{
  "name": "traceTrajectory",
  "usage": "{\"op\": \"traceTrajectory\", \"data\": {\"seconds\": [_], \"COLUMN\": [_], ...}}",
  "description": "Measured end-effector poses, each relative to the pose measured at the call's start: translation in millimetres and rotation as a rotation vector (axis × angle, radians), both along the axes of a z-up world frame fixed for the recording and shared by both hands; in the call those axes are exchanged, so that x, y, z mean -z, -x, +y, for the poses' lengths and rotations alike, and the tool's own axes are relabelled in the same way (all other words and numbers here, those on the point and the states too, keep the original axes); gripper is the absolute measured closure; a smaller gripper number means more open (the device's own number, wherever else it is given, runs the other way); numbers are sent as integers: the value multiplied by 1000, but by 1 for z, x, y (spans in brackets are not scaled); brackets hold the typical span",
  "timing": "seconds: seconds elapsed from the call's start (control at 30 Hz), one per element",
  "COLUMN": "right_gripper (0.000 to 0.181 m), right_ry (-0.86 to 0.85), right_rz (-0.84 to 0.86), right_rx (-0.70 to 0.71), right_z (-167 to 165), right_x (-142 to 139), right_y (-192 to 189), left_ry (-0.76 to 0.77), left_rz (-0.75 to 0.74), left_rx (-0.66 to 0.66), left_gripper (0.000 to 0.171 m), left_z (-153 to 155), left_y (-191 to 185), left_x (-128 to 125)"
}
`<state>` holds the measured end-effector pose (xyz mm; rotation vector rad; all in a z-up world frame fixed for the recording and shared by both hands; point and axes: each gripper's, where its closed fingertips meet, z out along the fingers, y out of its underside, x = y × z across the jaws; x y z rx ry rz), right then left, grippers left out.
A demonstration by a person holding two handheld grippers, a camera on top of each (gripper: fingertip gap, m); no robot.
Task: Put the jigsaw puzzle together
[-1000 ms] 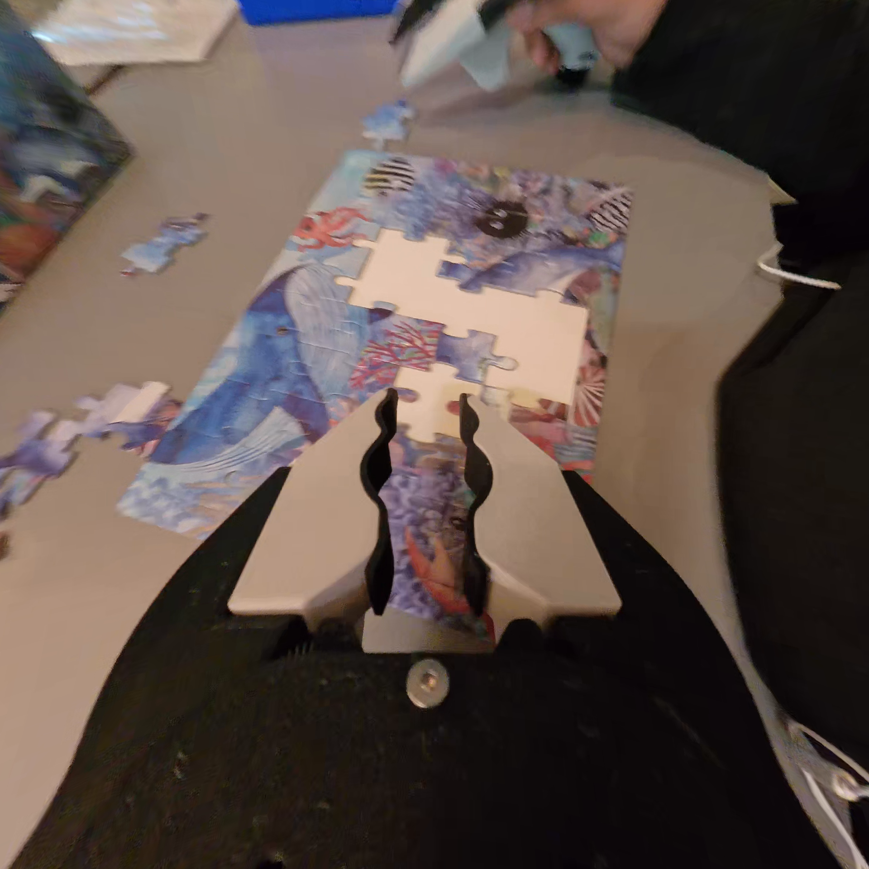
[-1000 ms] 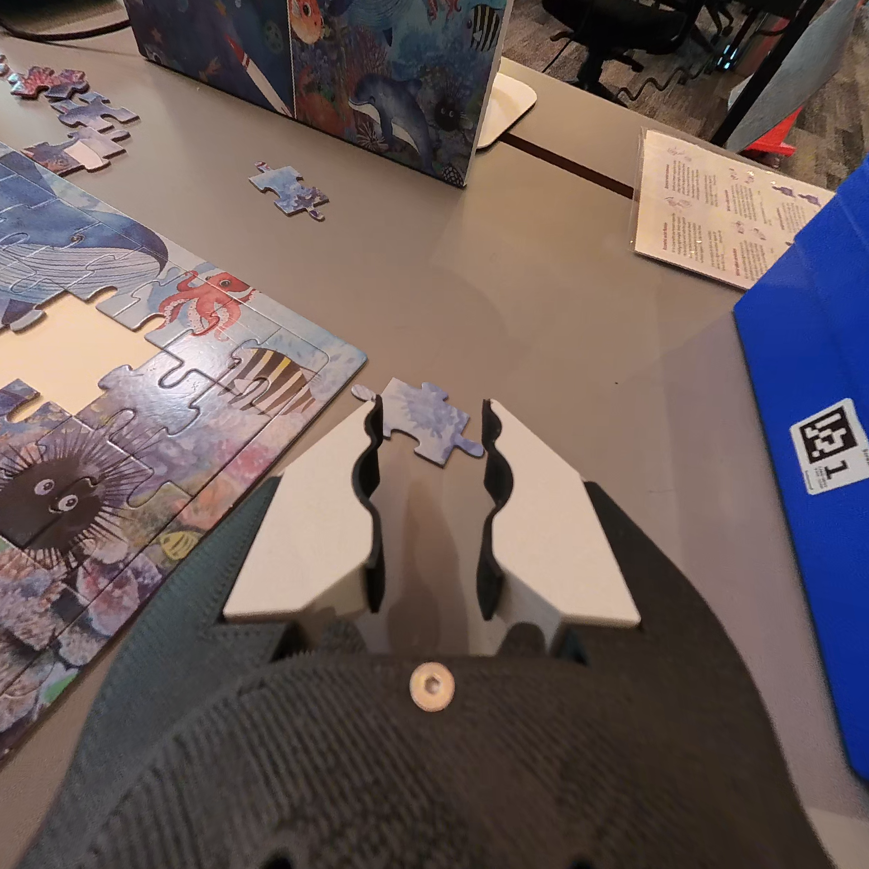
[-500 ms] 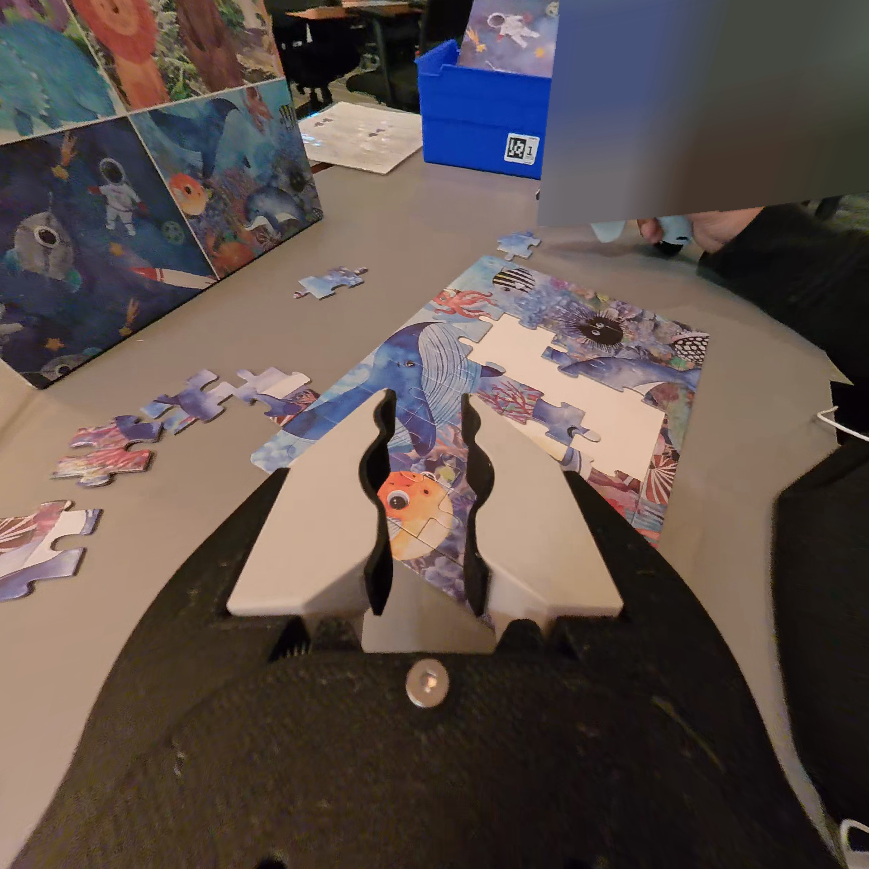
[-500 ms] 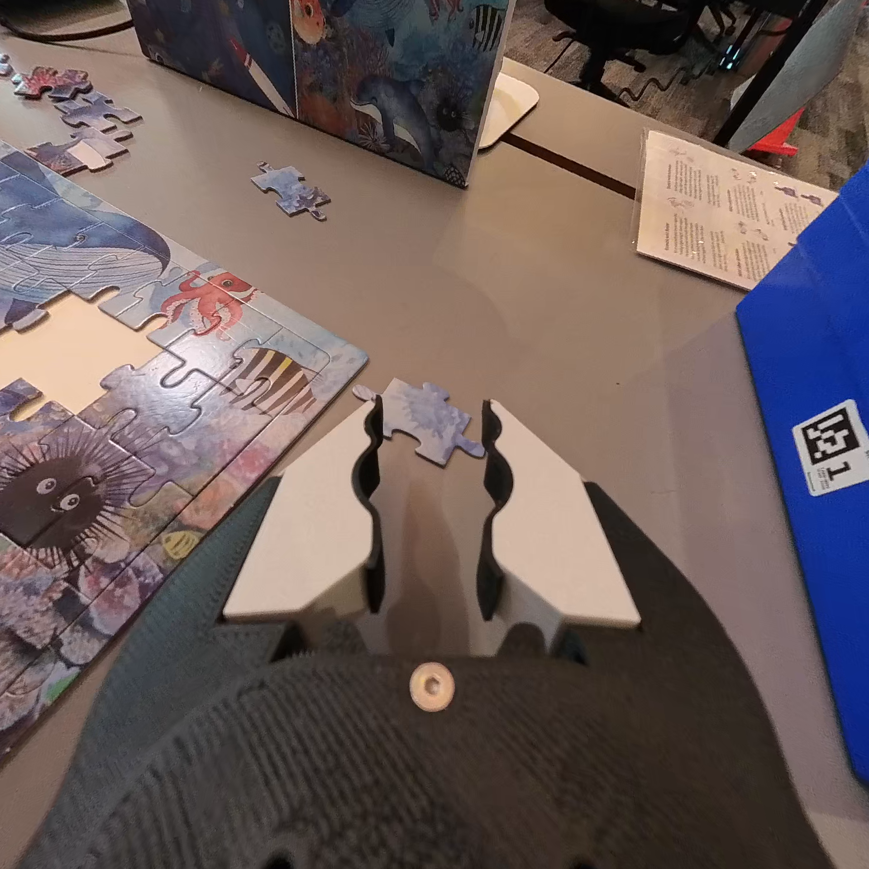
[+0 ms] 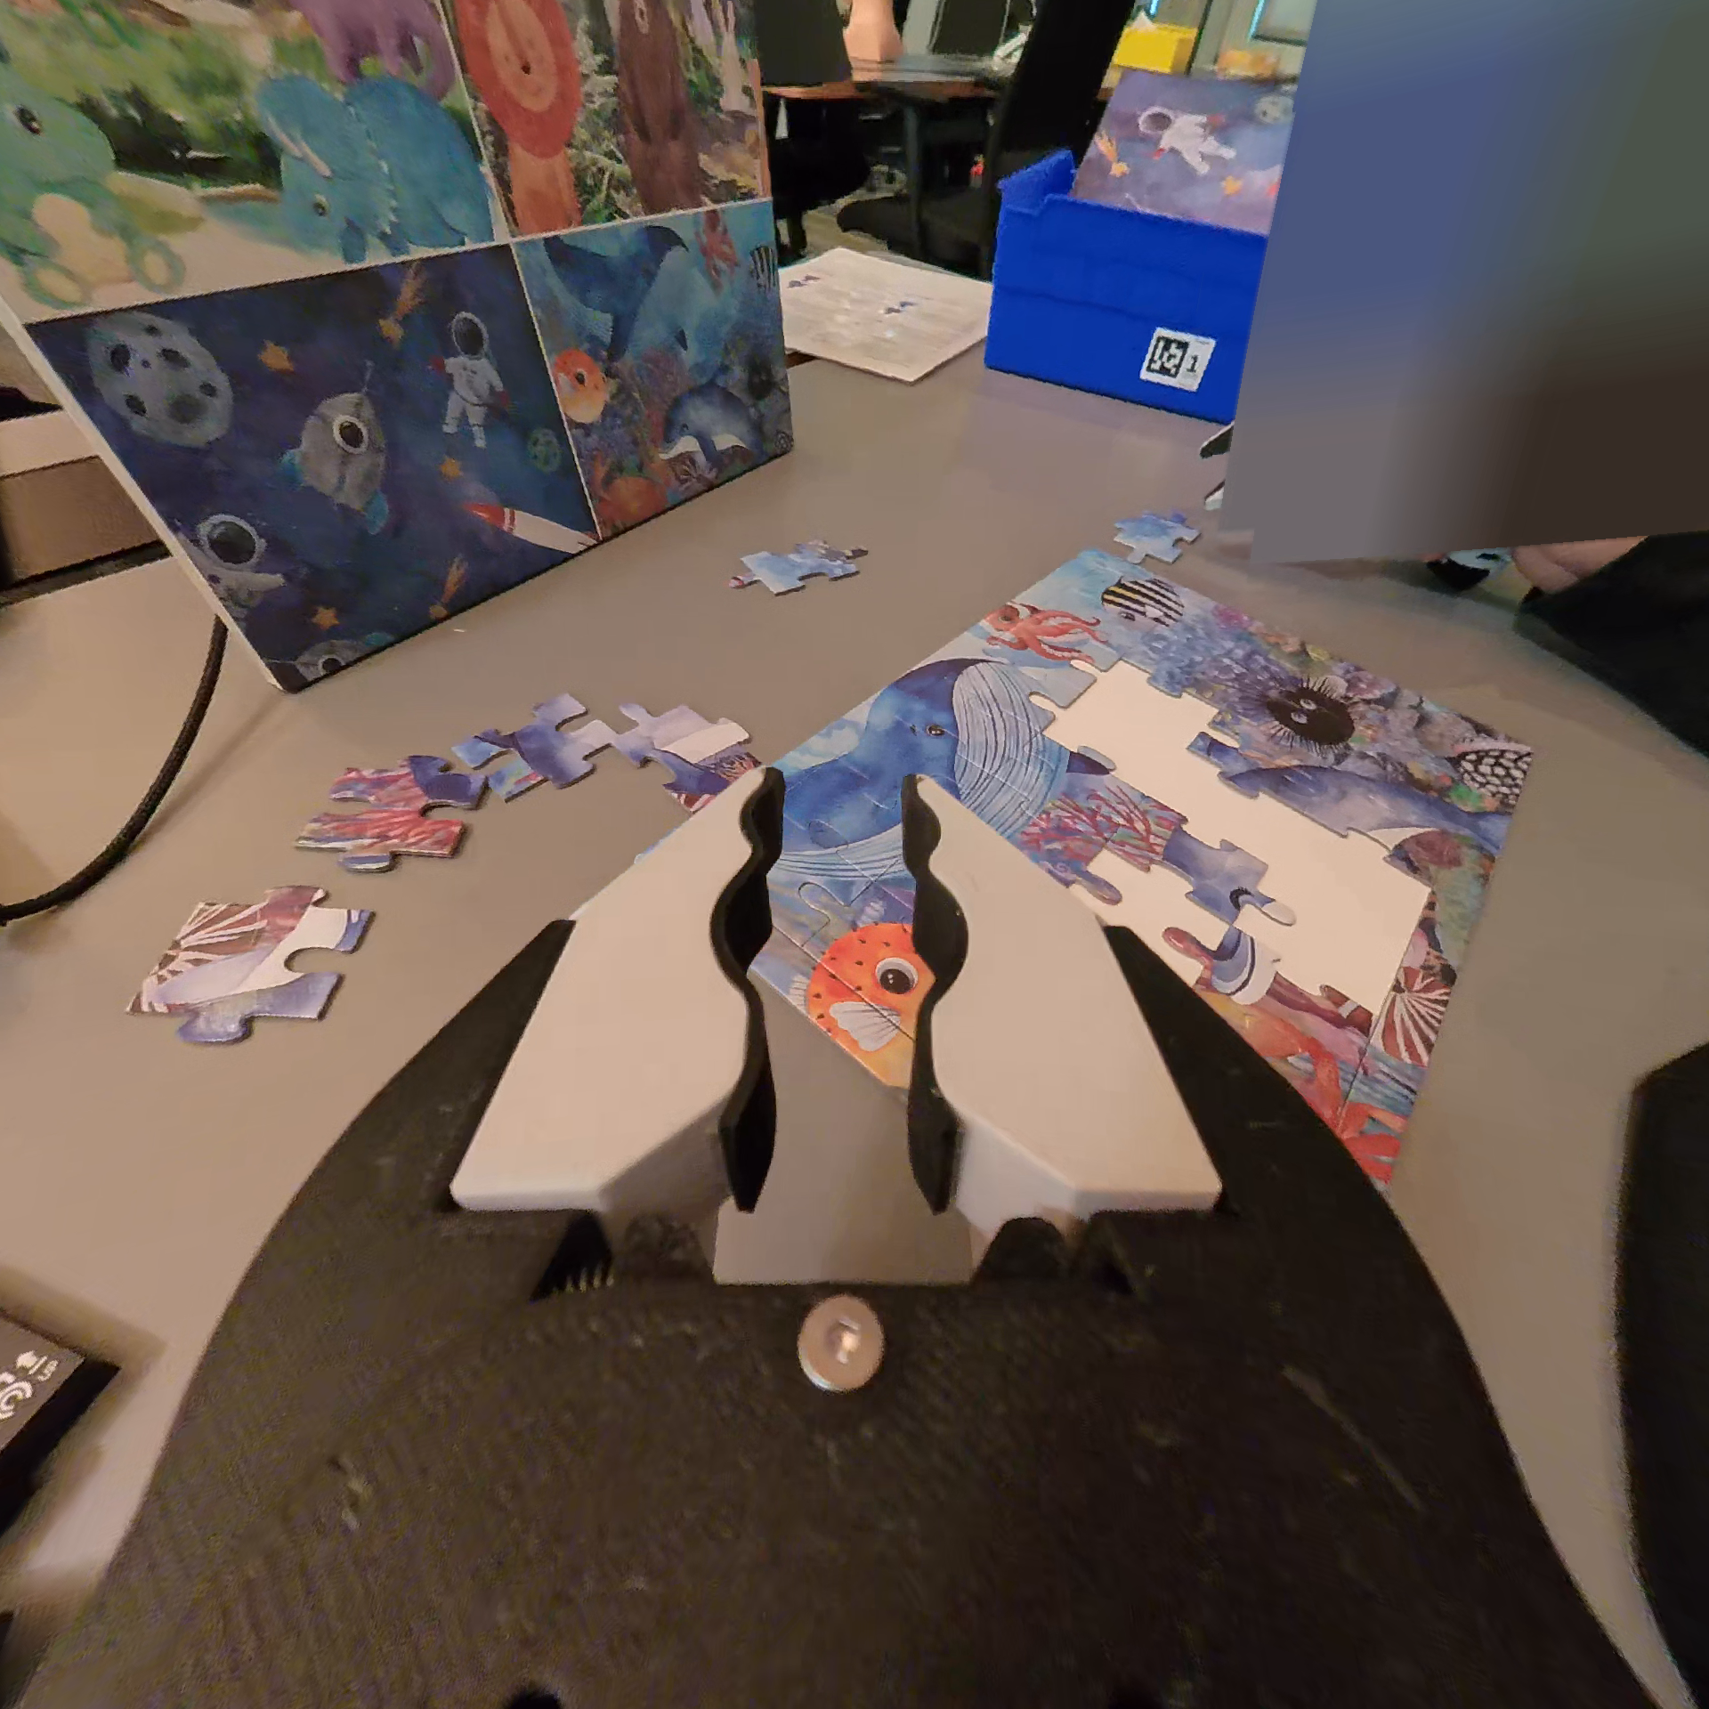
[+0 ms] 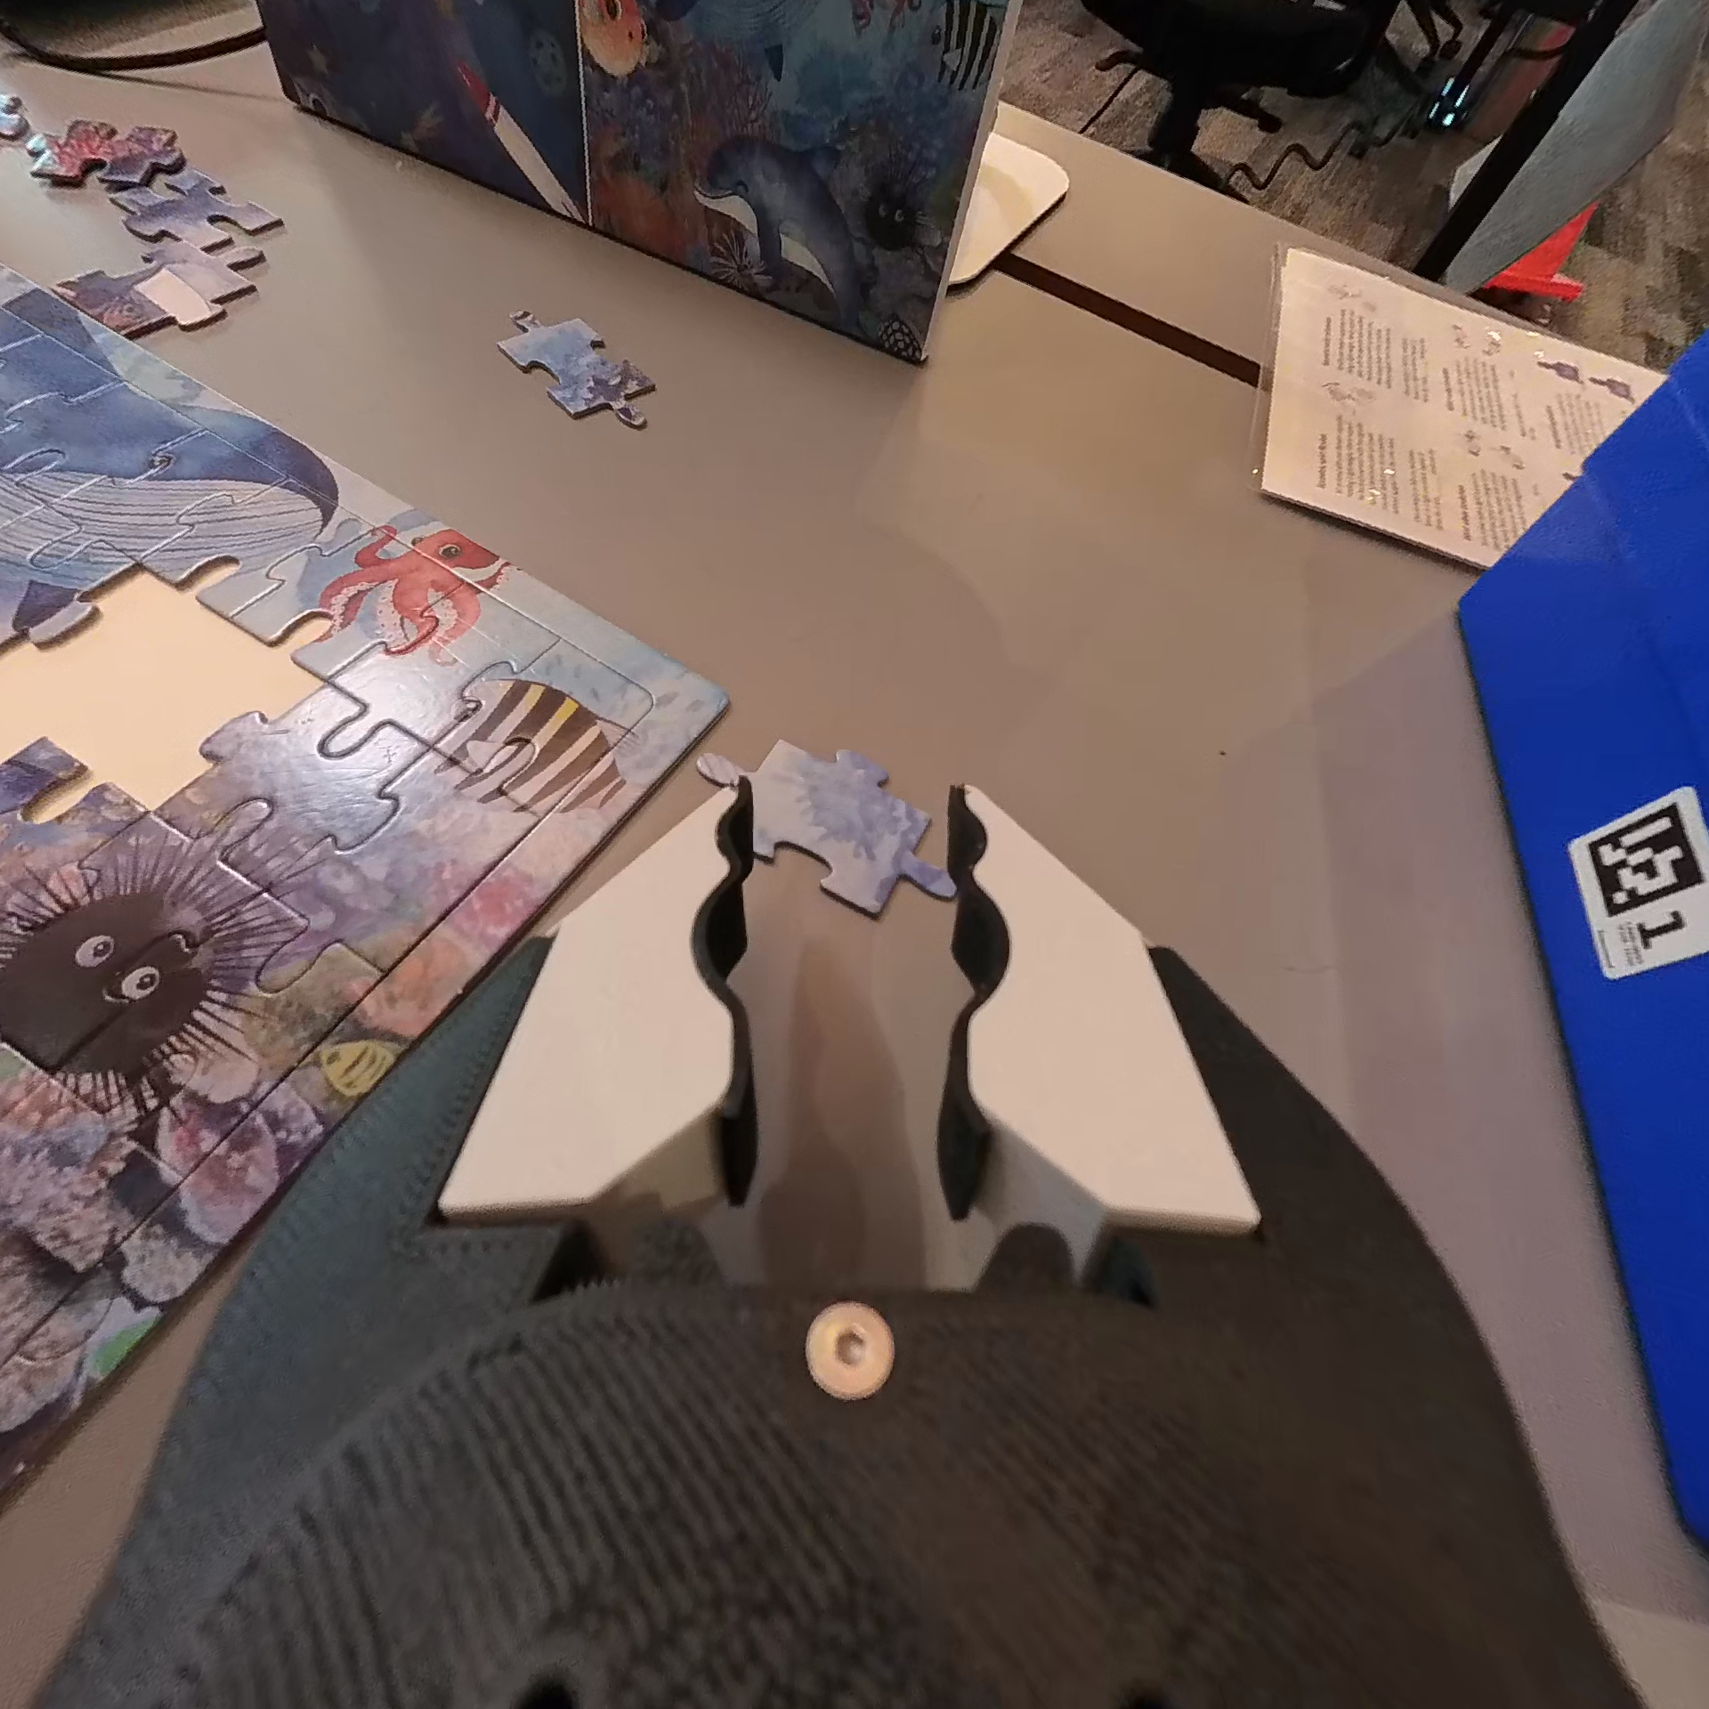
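A part-built sea-scene jigsaw point(image 5: 925, 758) point(image 6: 305, 805) lies flat on the grey table, with a bare white gap point(image 5: 1295, 832) in its middle. My left gripper point(image 5: 842, 786) is open and empty, above the puzzle's near-left corner. My right gripper point(image 6: 851, 795) is open, its fingertips either side of a loose pale-blue piece point(image 6: 837, 828) lying just off the puzzle's corner. That piece also shows in the left wrist view point(image 5: 1154, 534). Several loose pieces lie left of the puzzle point(image 5: 250, 962) point(image 5: 388, 814) point(image 5: 555, 740) point(image 5: 800, 564).
A picture box point(image 5: 370, 351) point(image 6: 740, 139) stands at the back left. A blue bin point(image 5: 1119, 296) point(image 6: 1618, 832) stands at the back right, beside a printed sheet point(image 5: 879, 310) point(image 6: 1443, 398). A black cable point(image 5: 120, 814) runs at the left. A dark sleeve point(image 5: 1628, 629) is at the right. Some 35 centimeters of space lies between my two pairs of fingers. Measured from the fingertips, the loose pale-blue piece point(image 6: 837, 828) is 4 centimeters or so from the right gripper and 35 centimeters from the left. The left camera catches it too, in the left wrist view point(image 5: 1156, 534). The part-built sea-scene jigsaw point(image 6: 305, 805) lies some 10 centimeters from my right tips, 25 centimeters from my left tips. The left camera catches it too, in the left wrist view point(image 5: 1198, 662).
My left gripper has pulled back and lifted away from over the puzzle's gap to its near-left corner, so more of the table shows. My right gripper has stayed around the pale-blue piece.
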<state>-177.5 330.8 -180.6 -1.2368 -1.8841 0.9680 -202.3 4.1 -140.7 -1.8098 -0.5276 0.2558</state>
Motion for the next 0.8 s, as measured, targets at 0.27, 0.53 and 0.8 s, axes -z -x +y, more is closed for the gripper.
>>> {"op": "traceTrajectory", "data": {"seconds": [0.27,0.53,0.8], "right_gripper": [140,139,139], "right_ry": [1,4,1], "right_rz": [-16,-24,-22], "right_rx": [-1,0,-2], "right_z": [0,0,0], "right_x": [2,4,3], "right_y": [0,1,1], "left_ry": [11,49,64], "left_rz": [10,32,19], "left_rx": [-42,-57,-60], "left_gripper": [140,138,138], "left_z": [-2,-2,-1], "left_y": [7,10,11], "left_x": [2,6,10]}}
